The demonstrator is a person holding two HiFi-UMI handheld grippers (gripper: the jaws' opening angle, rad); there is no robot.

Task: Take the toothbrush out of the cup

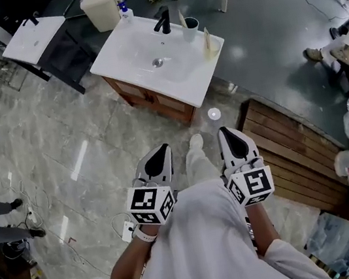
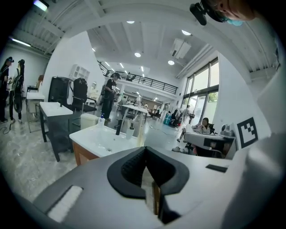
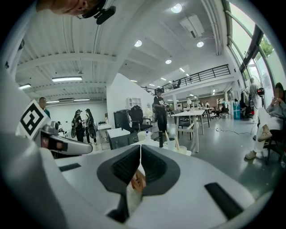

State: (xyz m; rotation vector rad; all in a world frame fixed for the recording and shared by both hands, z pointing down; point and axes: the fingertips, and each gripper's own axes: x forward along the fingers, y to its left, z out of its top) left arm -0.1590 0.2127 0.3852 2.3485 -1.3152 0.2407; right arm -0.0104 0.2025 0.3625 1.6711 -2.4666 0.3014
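Head view: approach step, nothing grasped yet. Cup (image 1: 191,28) stands beside the black faucet (image 1: 163,21) on the white sink (image 1: 126,51), upper middle of frame. The toothbrush (image 1: 182,19) shows in it as a thin pale stick. Left gripper (image 1: 163,148) and right gripper (image 1: 223,130) sit low centre, well apart from the sink.

Left gripper view: jaws closed together, nothing between them. Cup (image 2: 130,131) mid-frame, far off.

Right gripper view: jaws likewise closed and empty, cup (image 3: 171,143) just above them.

Next move, as I judge it: reach the sink, open 1 gripper, pinch the toothbrush handle above the rim, lift straight up.
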